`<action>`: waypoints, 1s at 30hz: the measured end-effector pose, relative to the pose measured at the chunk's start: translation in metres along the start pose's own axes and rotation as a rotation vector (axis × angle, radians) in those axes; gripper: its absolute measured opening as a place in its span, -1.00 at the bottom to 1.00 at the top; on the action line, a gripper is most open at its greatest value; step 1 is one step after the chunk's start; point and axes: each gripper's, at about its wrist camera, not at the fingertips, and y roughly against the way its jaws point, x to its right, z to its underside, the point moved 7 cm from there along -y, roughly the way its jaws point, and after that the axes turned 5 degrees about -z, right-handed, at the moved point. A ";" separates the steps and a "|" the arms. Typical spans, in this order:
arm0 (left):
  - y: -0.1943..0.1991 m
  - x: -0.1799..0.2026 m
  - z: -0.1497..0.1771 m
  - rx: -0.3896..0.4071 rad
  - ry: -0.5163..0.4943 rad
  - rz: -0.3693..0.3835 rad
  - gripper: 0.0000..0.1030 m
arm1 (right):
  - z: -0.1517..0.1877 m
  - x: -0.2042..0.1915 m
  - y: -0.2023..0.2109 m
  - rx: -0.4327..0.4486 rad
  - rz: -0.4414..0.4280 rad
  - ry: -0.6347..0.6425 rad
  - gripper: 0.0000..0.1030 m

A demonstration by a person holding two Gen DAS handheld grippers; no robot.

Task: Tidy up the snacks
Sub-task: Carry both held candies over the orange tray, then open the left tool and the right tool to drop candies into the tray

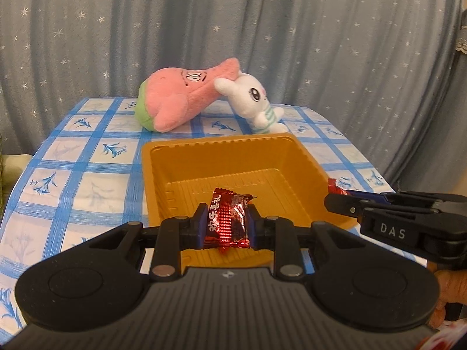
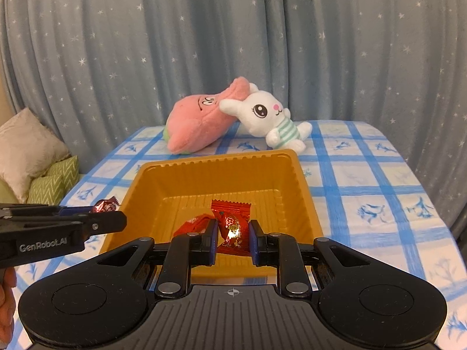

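Gold plastic tray (image 1: 233, 157), square, ribbed walls, sits on the bench (image 1: 87, 175) under a blue-and-white checked cloth. From the right wrist view a red wrapper (image 2: 194, 223) shows low over the tray's near part, just left of the right tool; whether it lies on the floor or is part of the held candy, cannot tell. Otherwise the tray floor is bare.

Left tool (image 1: 226, 226) is clenched on a red foil candy (image 1: 229, 221), held over the tray's near edge. Candy's long axis runs away from the camera, far twisted end tipped up toward the tray's middle. Chinese characters in white run along its left face; small, partly glared, not safely readable.

Right tool (image 2: 233, 234) is clenched on a second red candy (image 2: 233, 221), also above the tray's near side. Its long axis points away and slightly up, crimped end farthest out; a gold flower-like mark on the wrapper, text not readable. In the left wrist view this tool comes in from the right with "DAS" printed on its side, a bit of red wrapper at its tip. In the right wrist view the left tool comes in from the left, marked "GenRobot.AI".

Behind the tray: a pink plush (image 2: 198, 122) lying on its side, a white bunny plush (image 2: 268, 116) in a green-striped top leaning against it. Star-print grey-blue curtain (image 2: 233, 43) behind.
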 end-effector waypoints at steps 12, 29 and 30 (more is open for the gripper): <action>-0.029 -0.009 -0.006 -0.021 0.002 -0.012 -0.53 | -0.006 0.006 -0.040 -0.052 -0.014 -0.023 -0.57; -0.038 -0.019 -0.006 -0.028 0.031 -0.021 -0.38 | -0.004 0.016 -0.044 -0.057 -0.016 -0.062 -0.57; -0.038 -0.020 -0.006 -0.026 0.034 -0.023 -0.38 | -0.005 0.015 -0.044 -0.055 -0.018 -0.060 -0.57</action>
